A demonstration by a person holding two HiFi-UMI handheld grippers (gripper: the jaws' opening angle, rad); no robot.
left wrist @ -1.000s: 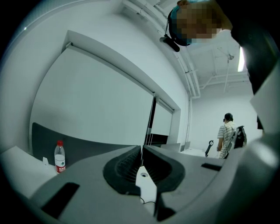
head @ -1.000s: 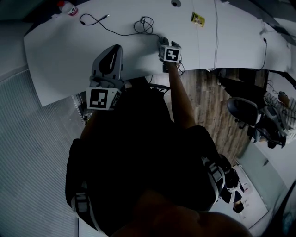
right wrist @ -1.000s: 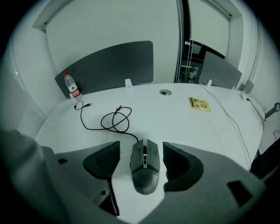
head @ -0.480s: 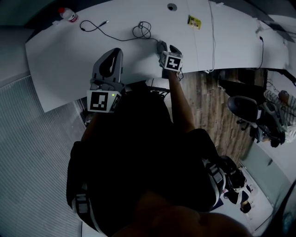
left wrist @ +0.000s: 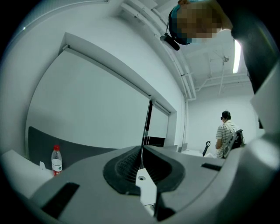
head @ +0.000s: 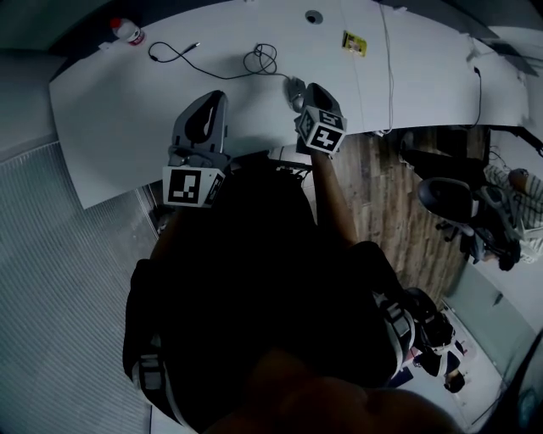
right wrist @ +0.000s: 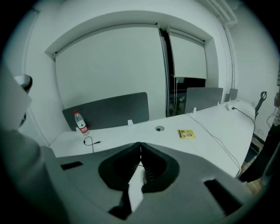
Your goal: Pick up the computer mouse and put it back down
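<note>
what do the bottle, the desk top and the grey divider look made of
Bottle: likely clear plastic; see-through body, red cap.
Desk top: smooth white laminate or similar, with a faint sheen.
Divider: matte dark grey, maybe fabric-covered; too far to tell.

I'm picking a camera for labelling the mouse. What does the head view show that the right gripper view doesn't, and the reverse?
Head view only: the computer mouse on the desk, with its coiled cable. Right gripper view only: the jaws of the right claw, shut on nothing, and the grey divider. Both: the water bottle, the yellow card and the desk's round hole.
</note>
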